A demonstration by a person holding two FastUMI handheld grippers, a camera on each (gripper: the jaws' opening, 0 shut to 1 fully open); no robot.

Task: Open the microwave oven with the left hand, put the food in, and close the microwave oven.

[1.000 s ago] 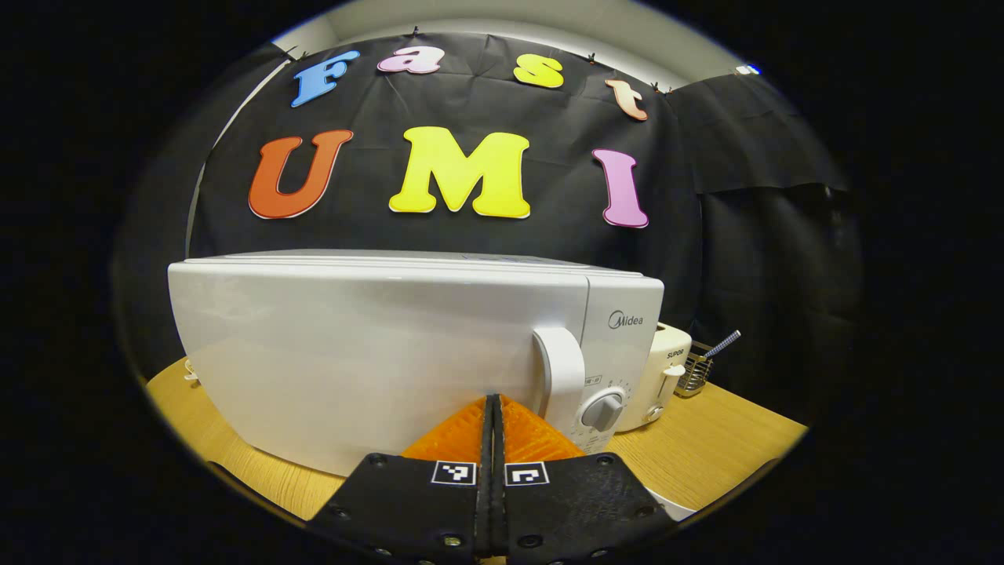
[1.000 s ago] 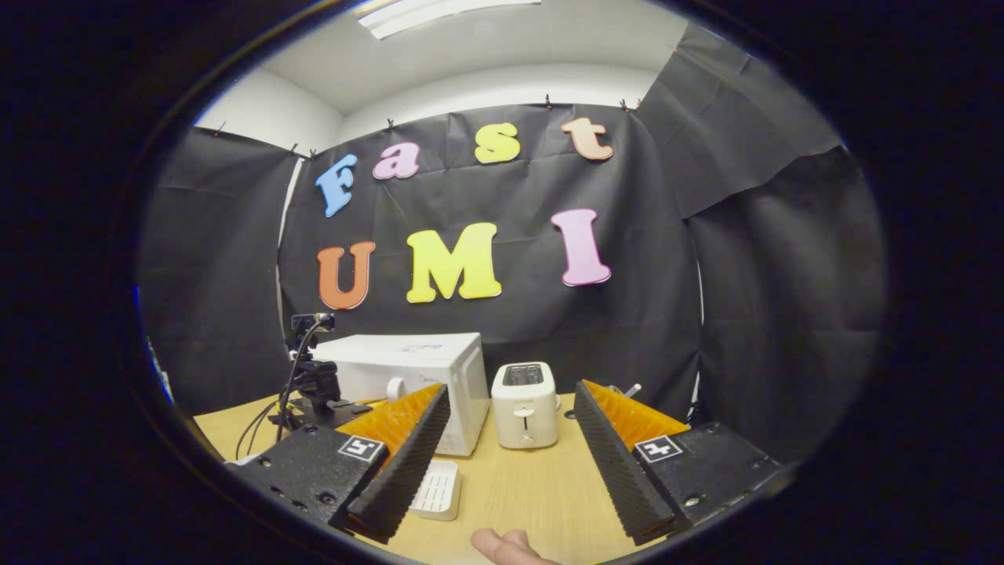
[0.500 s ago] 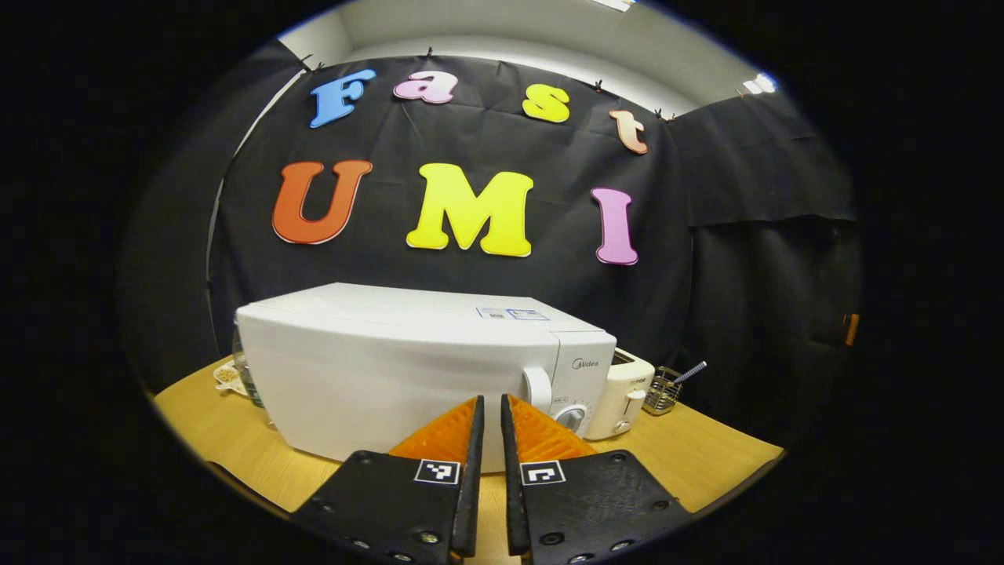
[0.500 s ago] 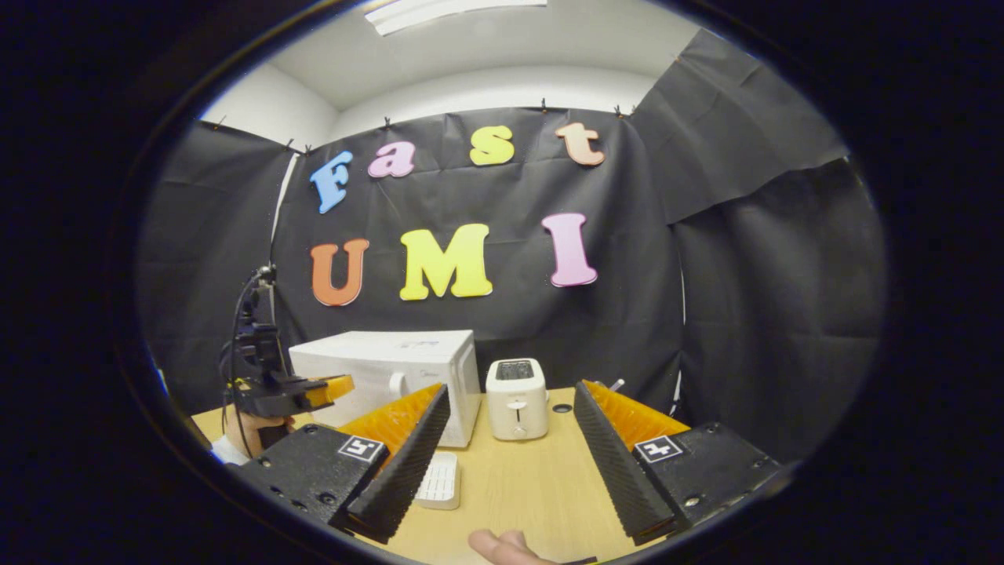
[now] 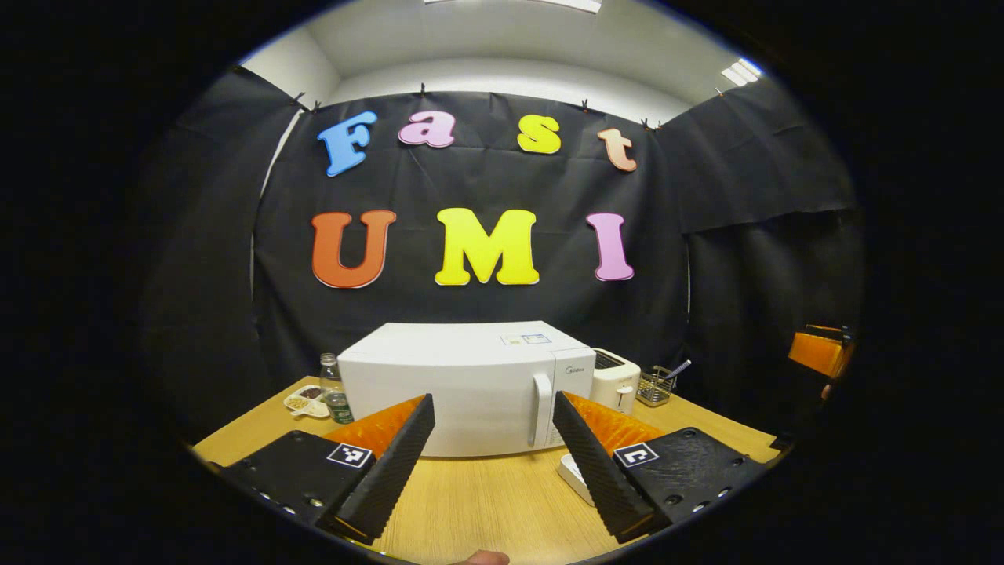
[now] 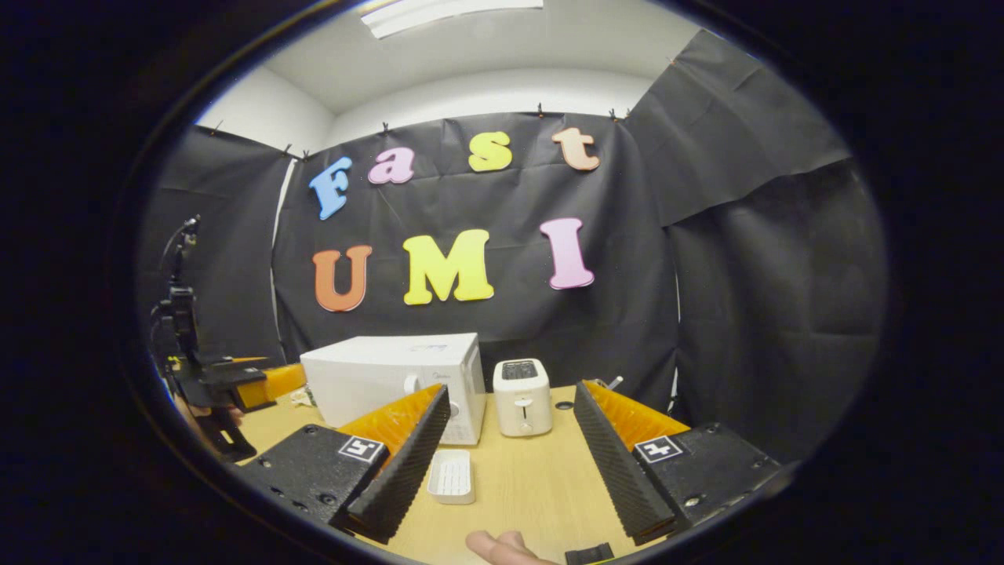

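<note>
**Both tools released, microwave door closed**

From my seat I see the left tool (image 5: 490, 435) released, its two fingers spread wide above the near part of the counter (image 5: 486, 502) and holding nothing; between them, straight ahead, stands the white microwave oven (image 5: 463, 384) toward the far edge of the counter, door closed, its upright handle (image 5: 540, 408) at the door's right side; a white toaster (image 5: 616, 380) sits just beside the oven on its right, and a small wire basket (image 5: 655, 386) with a utensil in it stands farther right; left of the oven I make out a clear bottle (image 5: 333, 384) and a small dish of food (image 5: 306, 402) near the counter's left edge; a flat white tray (image 5: 571, 471) lies on the counter by the right finger.

The right tool (image 6: 510, 455) is likewise released, fingers well apart and empty, over the near edge of the counter; a fingertip (image 6: 502, 545) of the person shows at the bottom of the right gripper view; the white tray (image 6: 452, 476) lies just in front of the oven (image 6: 396, 377), beside the tool's left finger; the toaster (image 6: 522, 396) stands between the fingers farther back; the other tool shows at the left, off the counter's left edge, well apart from the oven.
</note>
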